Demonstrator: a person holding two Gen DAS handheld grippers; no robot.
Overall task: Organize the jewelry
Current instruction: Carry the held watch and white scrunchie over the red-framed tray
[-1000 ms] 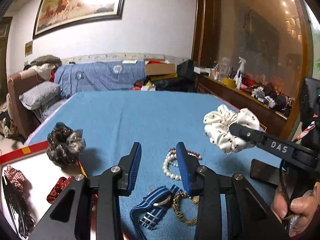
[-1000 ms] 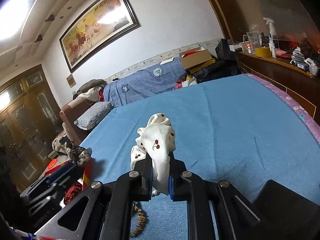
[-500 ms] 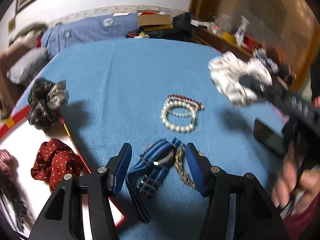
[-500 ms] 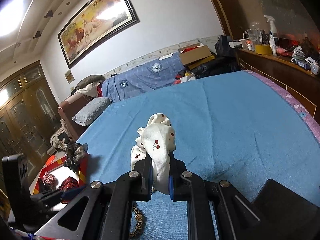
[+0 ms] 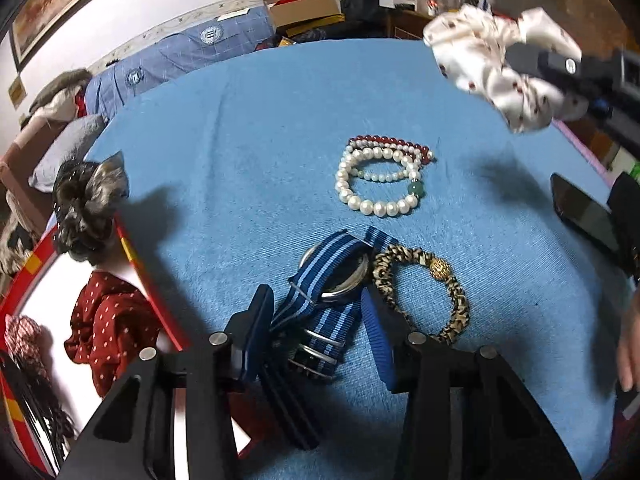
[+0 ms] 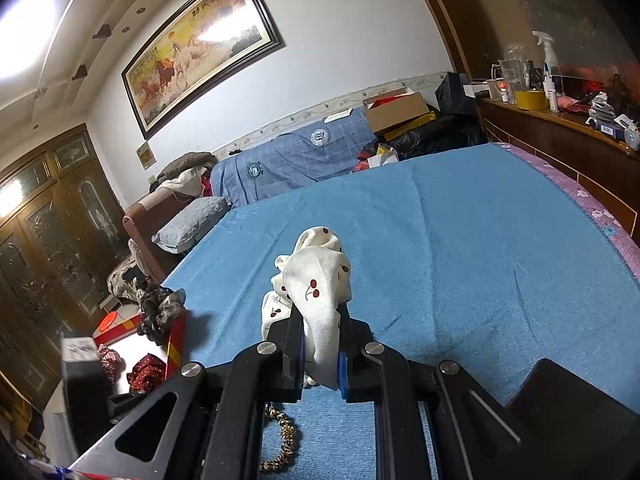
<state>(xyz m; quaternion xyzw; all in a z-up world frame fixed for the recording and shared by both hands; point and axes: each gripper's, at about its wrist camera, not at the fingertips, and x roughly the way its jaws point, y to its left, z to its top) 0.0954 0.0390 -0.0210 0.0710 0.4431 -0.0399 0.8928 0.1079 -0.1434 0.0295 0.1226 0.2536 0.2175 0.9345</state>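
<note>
My left gripper point(image 5: 318, 316) points down at the blue cloth. A blue striped watch point(image 5: 328, 300) lies between its blue pads, and the jaws are closing around it without visibly pressing on it. Just right of it lies a leopard-print bracelet point(image 5: 424, 280). Farther out are pearl bracelets point(image 5: 376, 184) and a red bead bracelet point(image 5: 396, 146). My right gripper point(image 6: 320, 344) is shut on a white cherry-print scrunchie point(image 6: 320, 284) and holds it above the table. That scrunchie point(image 5: 500, 76) shows at the upper right of the left wrist view.
A white tray with a red rim point(image 5: 136, 264) sits at the left table edge. It holds a red dotted scrunchie point(image 5: 108, 320), and a dark grey scrunchie point(image 5: 86, 208) rests on its rim. A black phone point(image 5: 580, 212) lies at the right. A hand point(image 5: 628, 340) shows at the right edge.
My left gripper tipped down and sank toward the table, coming to straddle the striped watch; its jaws widened, then narrowed a little. The right gripper kept still with the white scrunchie.
</note>
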